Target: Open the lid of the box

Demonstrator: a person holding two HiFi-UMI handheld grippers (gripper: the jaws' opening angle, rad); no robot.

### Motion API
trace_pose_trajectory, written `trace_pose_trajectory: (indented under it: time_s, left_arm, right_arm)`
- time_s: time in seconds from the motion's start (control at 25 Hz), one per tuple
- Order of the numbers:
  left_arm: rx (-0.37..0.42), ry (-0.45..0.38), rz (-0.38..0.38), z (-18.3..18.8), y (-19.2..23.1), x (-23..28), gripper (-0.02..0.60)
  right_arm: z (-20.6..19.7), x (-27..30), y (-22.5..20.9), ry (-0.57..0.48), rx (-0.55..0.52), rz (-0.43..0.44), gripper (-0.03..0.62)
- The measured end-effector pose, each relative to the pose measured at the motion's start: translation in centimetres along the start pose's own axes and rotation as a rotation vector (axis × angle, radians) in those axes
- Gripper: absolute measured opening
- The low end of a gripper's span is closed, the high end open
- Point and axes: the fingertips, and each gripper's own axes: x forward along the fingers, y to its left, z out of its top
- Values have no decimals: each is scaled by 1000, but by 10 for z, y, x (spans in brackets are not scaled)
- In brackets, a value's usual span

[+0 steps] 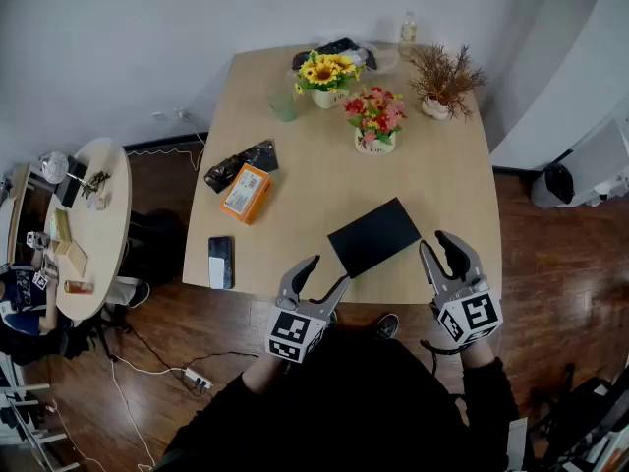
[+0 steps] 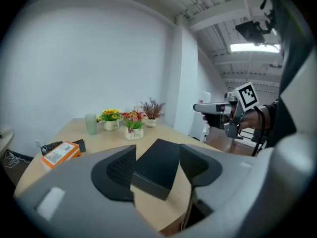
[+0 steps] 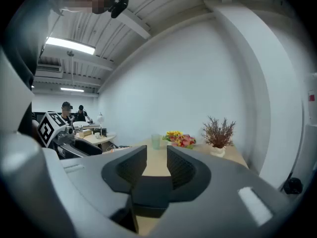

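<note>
A flat black box (image 1: pixel 373 236) lies shut near the table's front edge, turned at an angle. My left gripper (image 1: pixel 325 273) is open at the box's near left corner. In the left gripper view the box (image 2: pixel 161 175) shows between and ahead of the spread jaws of that gripper (image 2: pixel 157 155), and the pads do not press on it. My right gripper (image 1: pixel 439 246) is open just right of the box's right corner. In the right gripper view the box (image 3: pixel 148 196) lies low between the jaws of this gripper (image 3: pixel 157 170), apart from them.
An orange packet (image 1: pixel 246 192), a black pouch (image 1: pixel 241 165) and a phone (image 1: pixel 221 262) lie on the table's left side. Two flower pots (image 1: pixel 329 77) (image 1: pixel 373 121), a dried plant (image 1: pixel 444 82), a cup (image 1: pixel 283 106) and a bottle (image 1: pixel 407 29) stand at the back. A cluttered round table (image 1: pixel 106 226) stands left.
</note>
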Motion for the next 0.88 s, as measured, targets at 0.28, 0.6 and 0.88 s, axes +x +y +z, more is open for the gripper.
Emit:
trace_pose_trajectory:
  time_s: [0.28,0.6,0.88]
  left_arm:
    - [39,176,-63,-61,0,43,341]
    - [3,334,-57,-112,4,85,338]
    - [-56,350,-23,-116,31,76,336]
  right_arm:
    - [-82,45,-46,215,50,42,214]
    - [-165,84,-48,434,232,95,244]
    - [-171,72,-22,457,237,103,194]
